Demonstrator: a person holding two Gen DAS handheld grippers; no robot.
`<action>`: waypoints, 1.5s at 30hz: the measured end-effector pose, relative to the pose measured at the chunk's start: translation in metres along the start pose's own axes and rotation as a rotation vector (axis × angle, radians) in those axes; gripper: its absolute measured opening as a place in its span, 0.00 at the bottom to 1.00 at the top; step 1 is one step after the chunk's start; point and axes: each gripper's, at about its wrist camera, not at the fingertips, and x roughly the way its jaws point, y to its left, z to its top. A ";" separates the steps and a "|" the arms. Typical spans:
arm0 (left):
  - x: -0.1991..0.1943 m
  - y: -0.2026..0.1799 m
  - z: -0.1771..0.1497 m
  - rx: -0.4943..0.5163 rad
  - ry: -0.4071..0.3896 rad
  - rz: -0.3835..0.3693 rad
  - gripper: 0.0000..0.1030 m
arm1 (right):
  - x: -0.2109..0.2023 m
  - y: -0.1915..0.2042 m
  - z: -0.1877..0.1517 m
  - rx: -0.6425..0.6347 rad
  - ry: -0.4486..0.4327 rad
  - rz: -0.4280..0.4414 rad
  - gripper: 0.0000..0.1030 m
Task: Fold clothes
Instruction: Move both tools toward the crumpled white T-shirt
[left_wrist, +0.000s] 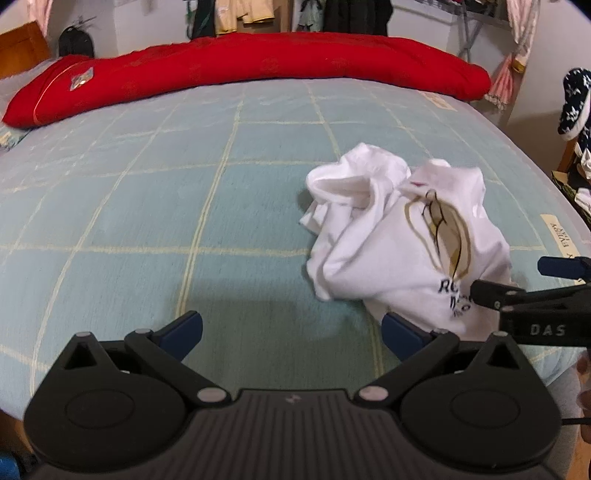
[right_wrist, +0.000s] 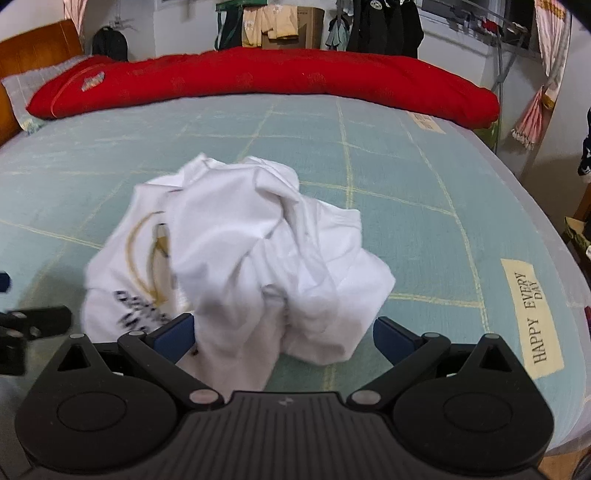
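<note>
A white shirt (left_wrist: 399, 243) with a gold-outlined emblem and dark lettering lies on a pale green bedsheet (left_wrist: 147, 221) crossed by cream grid lines, beside a bright red quilt (left_wrist: 258, 62); gripper pads (left_wrist: 186, 328) are dark blue.

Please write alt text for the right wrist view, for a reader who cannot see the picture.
A crumpled white T-shirt with a gold and black print lies on a pale green bed cover, between the open right tongs. A red quilt lies along the far side of the bed, and the left tongs show at the left edge.
</note>
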 end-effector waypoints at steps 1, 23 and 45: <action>0.001 -0.003 0.005 0.014 -0.004 -0.004 0.99 | 0.003 -0.003 0.000 -0.001 0.005 -0.002 1.00; 0.057 -0.007 0.019 0.183 -0.098 -0.248 1.00 | 0.042 -0.030 -0.013 -0.082 -0.030 0.210 1.00; 0.051 0.026 0.091 0.249 -0.073 -0.276 0.47 | -0.016 -0.022 -0.013 -0.235 -0.177 0.192 1.00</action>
